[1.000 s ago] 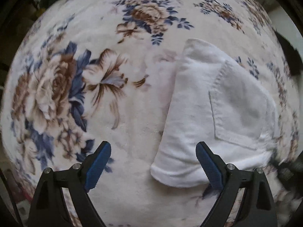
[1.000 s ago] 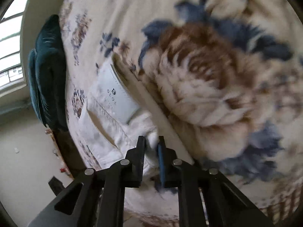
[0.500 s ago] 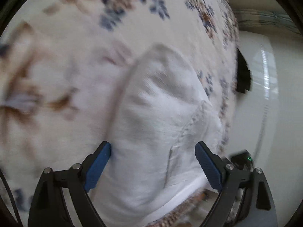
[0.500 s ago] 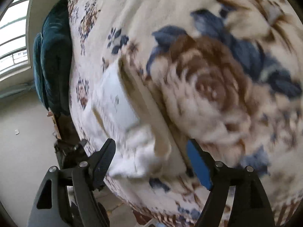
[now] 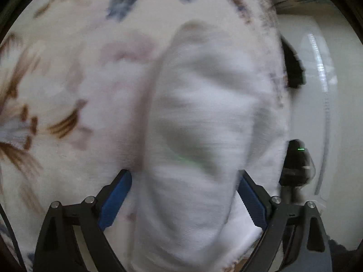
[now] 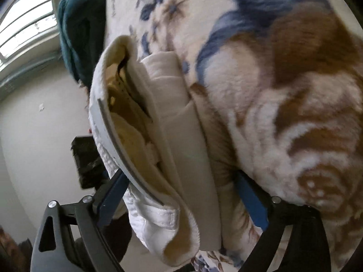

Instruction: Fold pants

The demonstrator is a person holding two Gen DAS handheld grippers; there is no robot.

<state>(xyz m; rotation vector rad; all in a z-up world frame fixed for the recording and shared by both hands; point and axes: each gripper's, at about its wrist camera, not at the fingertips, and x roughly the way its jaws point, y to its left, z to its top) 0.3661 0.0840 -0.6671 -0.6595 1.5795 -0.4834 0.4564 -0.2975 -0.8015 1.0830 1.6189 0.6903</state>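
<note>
The folded white pants (image 5: 199,136) lie on a floral blanket (image 5: 74,79), blurred by motion in the left wrist view. My left gripper (image 5: 183,201) is open, its blue-padded fingers on either side of the near end of the stack. In the right wrist view the pants (image 6: 158,140) show edge-on, with several stacked layers and the waistband. My right gripper (image 6: 181,201) is open and straddles that edge, one finger on each side.
The floral blanket (image 6: 283,90) covers the surface. A dark teal cushion (image 6: 79,22) stands near a window at the upper left. A dark device (image 5: 297,165) with a green light sits past the blanket's right edge by a pale floor.
The right gripper opened from shut on the pants' edge and now straddles it. The left gripper moved forward over the folded pants, which now fill its view.
</note>
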